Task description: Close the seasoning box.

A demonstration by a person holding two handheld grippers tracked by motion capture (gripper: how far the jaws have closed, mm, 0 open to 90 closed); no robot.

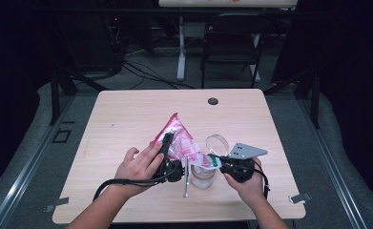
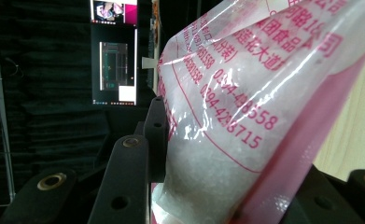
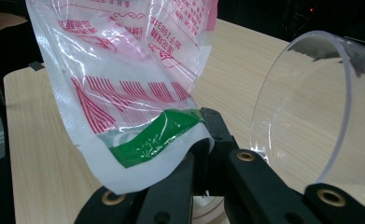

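A pink-and-white printed plastic bag with white grains inside hangs tilted above the wooden table. My left gripper is shut on the bag's middle, and its black fingers press the bag's side. My right gripper is shut on the bag's lower green-striped corner, seen in the high view as the right gripper. Under that corner stands a clear glass jar. Its clear round lid stands upright just behind, the same lid being beside the bag.
A metal spoon lies on the table left of the jar. A black round grommet sits near the far edge. A dark folding chair and cables are on the floor beyond the table. A lit monitor hangs in the dark background.
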